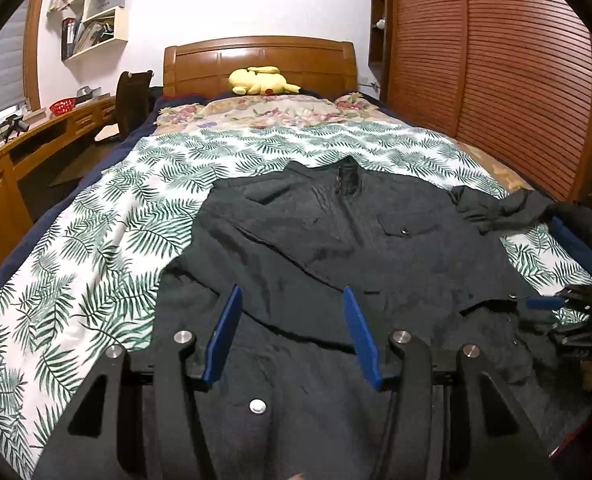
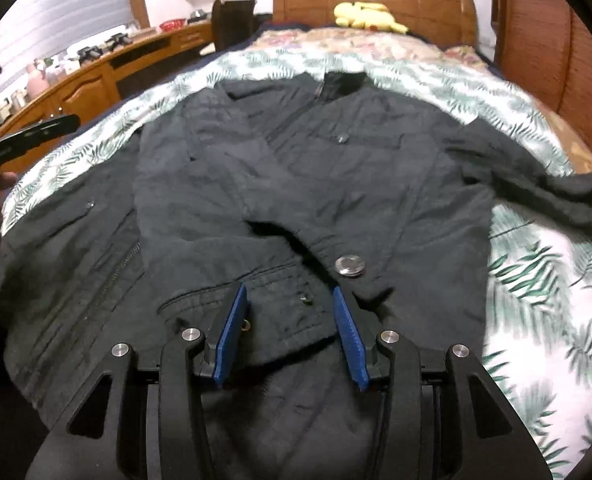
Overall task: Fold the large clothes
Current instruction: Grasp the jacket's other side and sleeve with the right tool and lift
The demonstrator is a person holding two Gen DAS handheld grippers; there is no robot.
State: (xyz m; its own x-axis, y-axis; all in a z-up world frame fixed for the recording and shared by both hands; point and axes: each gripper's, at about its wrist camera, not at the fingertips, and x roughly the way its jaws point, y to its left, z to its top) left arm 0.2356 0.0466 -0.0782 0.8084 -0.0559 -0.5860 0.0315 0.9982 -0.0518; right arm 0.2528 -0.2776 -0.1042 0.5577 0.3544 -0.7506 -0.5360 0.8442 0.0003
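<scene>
A dark jacket lies front up on the leaf-print bed sheet, collar toward the headboard. My left gripper hovers open over its lower left part, nothing between the pads. In the right wrist view one sleeve is folded across the jacket, its cuff lying under my right gripper. Those jaws stand apart and do not press the cloth. The other sleeve trails out to the right. The right gripper also shows at the right edge of the left wrist view.
A wooden headboard with a yellow plush toy is at the far end. A louvred wardrobe runs along the right side. A wooden desk and a dark chair stand left of the bed.
</scene>
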